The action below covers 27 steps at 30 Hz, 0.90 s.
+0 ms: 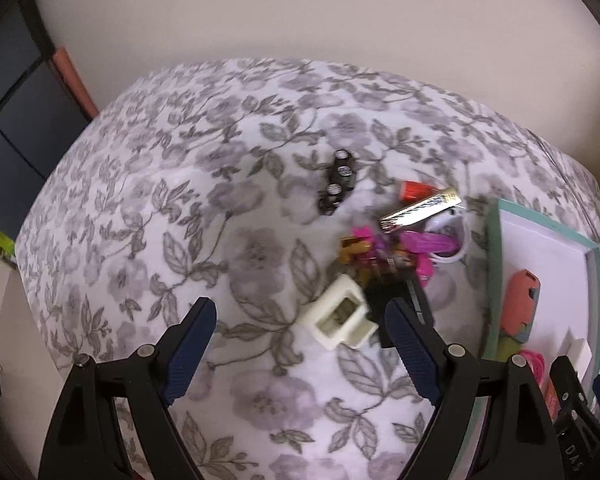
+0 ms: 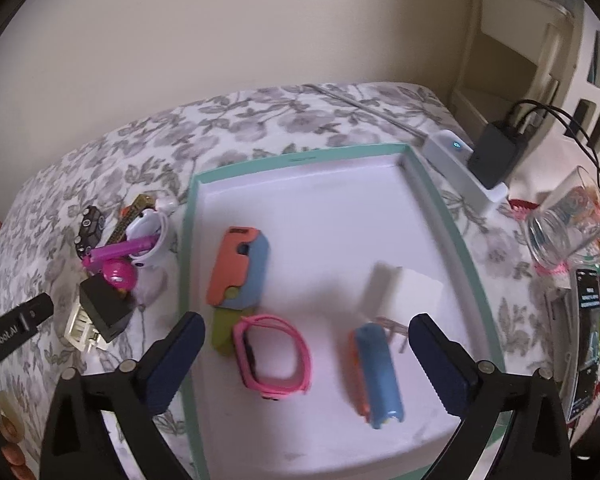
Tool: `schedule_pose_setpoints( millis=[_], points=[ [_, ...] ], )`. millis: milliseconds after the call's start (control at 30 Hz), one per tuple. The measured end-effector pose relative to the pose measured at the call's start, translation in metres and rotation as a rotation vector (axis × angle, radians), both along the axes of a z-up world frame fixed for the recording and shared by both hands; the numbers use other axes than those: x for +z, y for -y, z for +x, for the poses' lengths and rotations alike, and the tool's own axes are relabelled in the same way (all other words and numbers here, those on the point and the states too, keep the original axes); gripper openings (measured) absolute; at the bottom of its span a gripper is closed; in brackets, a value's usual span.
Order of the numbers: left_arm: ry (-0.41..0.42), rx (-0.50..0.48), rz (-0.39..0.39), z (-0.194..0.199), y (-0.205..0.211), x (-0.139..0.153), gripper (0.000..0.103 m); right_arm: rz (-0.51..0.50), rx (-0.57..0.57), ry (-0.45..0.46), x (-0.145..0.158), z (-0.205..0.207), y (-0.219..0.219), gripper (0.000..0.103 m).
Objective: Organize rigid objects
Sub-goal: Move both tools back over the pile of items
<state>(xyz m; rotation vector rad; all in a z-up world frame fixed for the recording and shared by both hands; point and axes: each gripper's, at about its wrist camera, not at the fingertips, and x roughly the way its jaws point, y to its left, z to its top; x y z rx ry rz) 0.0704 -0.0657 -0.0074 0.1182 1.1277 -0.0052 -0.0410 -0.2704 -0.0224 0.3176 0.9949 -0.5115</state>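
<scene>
A white tray with a teal rim (image 2: 440, 208) holds an orange and blue toy (image 2: 238, 266), a pink watch band (image 2: 276, 356), a blue and orange tube (image 2: 378, 372) and a white block (image 2: 414, 294). My right gripper (image 2: 306, 334) is open and empty above the tray. A pile of small objects lies left of the tray: a cream plug block (image 1: 340, 318), a black box (image 1: 388, 296), pink pieces (image 1: 420, 244), a silver bar (image 1: 420, 208) and black capacitors (image 1: 340, 178). My left gripper (image 1: 300, 318) is open, close to the cream block.
A floral cloth (image 1: 160, 220) covers the table. Right of the tray stand a white device (image 2: 460, 160) with a black charger (image 2: 496, 154), a glass of coloured bands (image 2: 568, 220) and a black packet (image 2: 588, 336). A wall is behind.
</scene>
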Motion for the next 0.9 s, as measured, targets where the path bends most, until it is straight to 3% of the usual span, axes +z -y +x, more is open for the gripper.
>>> schedule_pose_setpoints(
  millis=[267,500,900],
  points=[
    [-0.013,0.105,-0.056,0.016,-0.044,0.001,0.087,0.081,0.074,0.077,0.002,0.021,-0.027,0.103],
    [-0.034,0.134,-0.090,0.028,-0.059,-0.004,0.087,0.038,0.172,0.074,0.006,0.048,-0.063,0.103],
    [-0.114,0.173,-0.091,0.047,-0.064,-0.030,0.087,0.122,0.302,0.019,-0.027,0.086,-0.100,0.103]
  ],
)
